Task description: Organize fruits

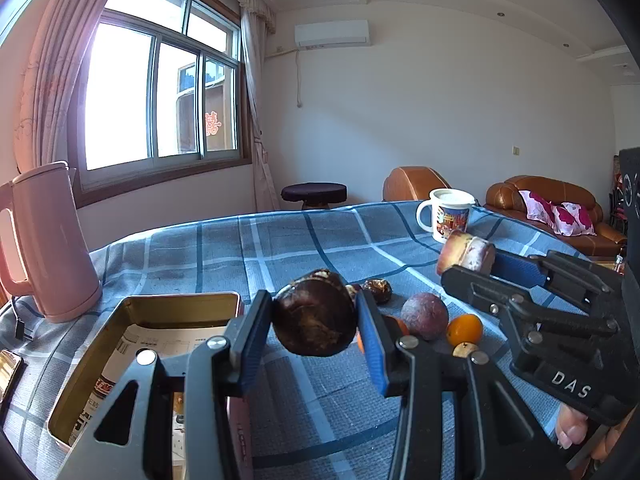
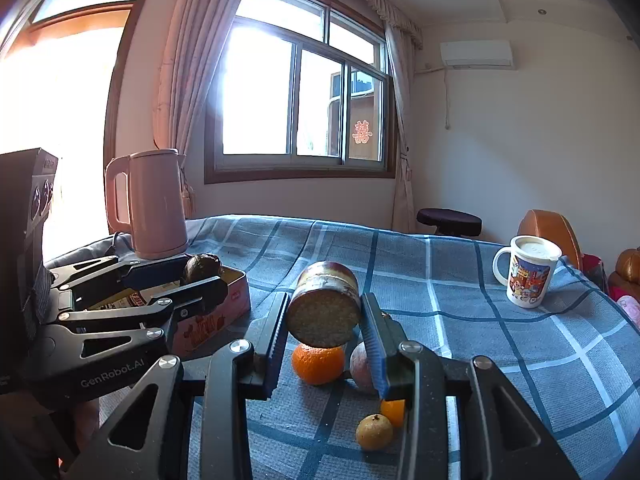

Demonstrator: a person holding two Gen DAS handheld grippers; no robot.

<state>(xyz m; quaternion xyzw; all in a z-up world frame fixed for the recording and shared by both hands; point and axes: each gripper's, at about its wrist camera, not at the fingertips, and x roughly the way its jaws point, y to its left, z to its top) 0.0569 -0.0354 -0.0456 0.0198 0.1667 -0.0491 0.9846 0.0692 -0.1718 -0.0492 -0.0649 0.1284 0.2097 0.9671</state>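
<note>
My left gripper (image 1: 316, 320) is shut on a dark brown round fruit (image 1: 316, 316) and holds it above the table, just right of an open gold tin box (image 1: 172, 308). My right gripper (image 2: 324, 316) is shut on a cut cylindrical fruit piece (image 2: 324, 308) with a tan cut face, held above the loose fruits. In the left wrist view the right gripper (image 1: 480, 260) shows at the right with that piece (image 1: 466, 256). Below lie an orange (image 2: 318, 364), a purplish round fruit (image 2: 362, 368), a small yellow fruit (image 2: 374, 432) and a small orange (image 2: 394, 410).
A blue checked cloth (image 2: 480, 340) covers the table. A pink kettle (image 2: 154, 204) stands at the far left behind the tin box (image 2: 224, 312). A picture mug (image 2: 528, 272) stands at the far right. A phone (image 1: 8, 372) lies at the left edge.
</note>
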